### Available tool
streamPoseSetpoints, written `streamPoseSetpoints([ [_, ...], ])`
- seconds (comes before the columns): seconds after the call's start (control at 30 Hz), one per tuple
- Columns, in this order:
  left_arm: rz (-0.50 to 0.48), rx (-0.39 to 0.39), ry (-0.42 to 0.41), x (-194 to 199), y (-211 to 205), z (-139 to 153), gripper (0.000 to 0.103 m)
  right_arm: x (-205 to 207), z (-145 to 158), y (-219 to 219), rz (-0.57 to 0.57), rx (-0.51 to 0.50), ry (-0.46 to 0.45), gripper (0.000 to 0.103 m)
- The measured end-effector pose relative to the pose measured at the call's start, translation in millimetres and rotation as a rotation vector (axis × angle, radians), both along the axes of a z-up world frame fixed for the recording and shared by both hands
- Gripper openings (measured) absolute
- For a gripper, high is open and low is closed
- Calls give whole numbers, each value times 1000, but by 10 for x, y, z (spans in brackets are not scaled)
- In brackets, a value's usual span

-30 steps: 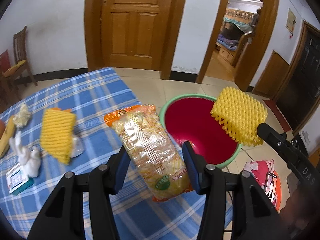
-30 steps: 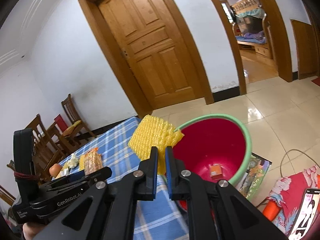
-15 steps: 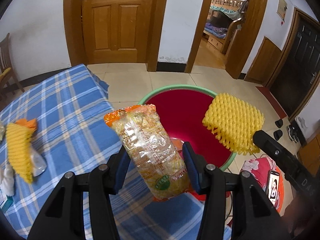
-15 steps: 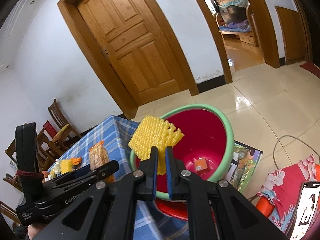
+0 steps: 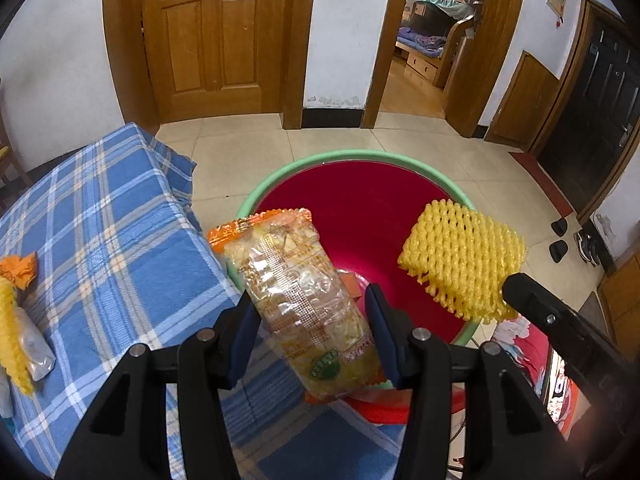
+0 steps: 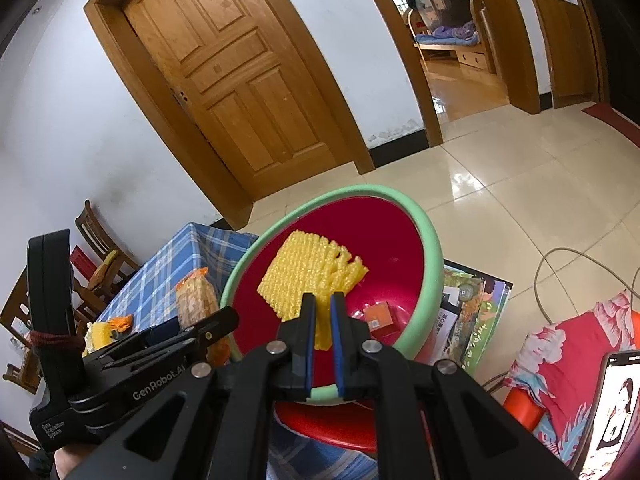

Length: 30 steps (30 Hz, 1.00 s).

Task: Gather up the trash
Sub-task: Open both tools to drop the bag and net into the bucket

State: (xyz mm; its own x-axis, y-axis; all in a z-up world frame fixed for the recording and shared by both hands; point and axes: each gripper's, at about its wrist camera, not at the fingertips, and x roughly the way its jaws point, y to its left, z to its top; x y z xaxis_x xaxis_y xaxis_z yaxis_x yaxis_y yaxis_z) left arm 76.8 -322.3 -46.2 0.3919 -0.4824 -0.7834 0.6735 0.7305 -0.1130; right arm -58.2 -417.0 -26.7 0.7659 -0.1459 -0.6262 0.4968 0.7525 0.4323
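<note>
My left gripper [image 5: 311,300] is shut on an orange and clear snack bag [image 5: 300,300] and holds it over the near rim of a red basin with a green rim [image 5: 280,176]. My right gripper [image 6: 323,306] is shut on a yellow foam fruit net [image 6: 308,272] and holds it above the inside of the basin [image 6: 434,248]. The net also shows in the left wrist view [image 5: 460,264]. A small orange box [image 6: 380,316] lies in the basin's bottom.
The blue plaid table [image 5: 100,232] lies left of the basin, with another yellow net [image 5: 10,332], a plastic wrapper [image 5: 34,348] and orange scrap [image 5: 20,270] at its left edge. A phone [image 6: 616,412] and floral cloth [image 6: 568,356] lie at right.
Both grippers moved from above the table toward the basin, still holding their items. The foam net now hangs over the basin's inside and the snack bag over its near rim.
</note>
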Motion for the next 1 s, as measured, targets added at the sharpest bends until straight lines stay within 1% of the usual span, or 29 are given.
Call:
streamPoseSetpoints([
  [0.2,6,9,11,33,-20,-54,53,37,-60,-22,-7,13,18,9],
  [0.33,2,8,4,37,-22,-48,58,42,-67,-45,-15,17,23,9],
  [0.47,9,7,-6,46,-2,-15,58,31,-58,-53,-19,18,23,10],
  [0.57,18,6,-10,45,33,4,58,34,-72,-67,-13,29,23,13],
  [0.63,23,5,-13,42,59,17,58,30,-92,-85,-10,59,15,15],
  [0.7,32,2,-14,46,95,32,58,25,-107,-88,-10,73,11,28],
  [0.77,41,-1,-15,49,128,54,58,19,-101,-76,-11,75,8,31],
  [0.93,67,-12,-19,50,225,108,58,10,-63,-49,-8,68,4,33],
  [1.0,77,-15,-22,46,261,134,58,9,-47,-33,-6,64,3,35],
])
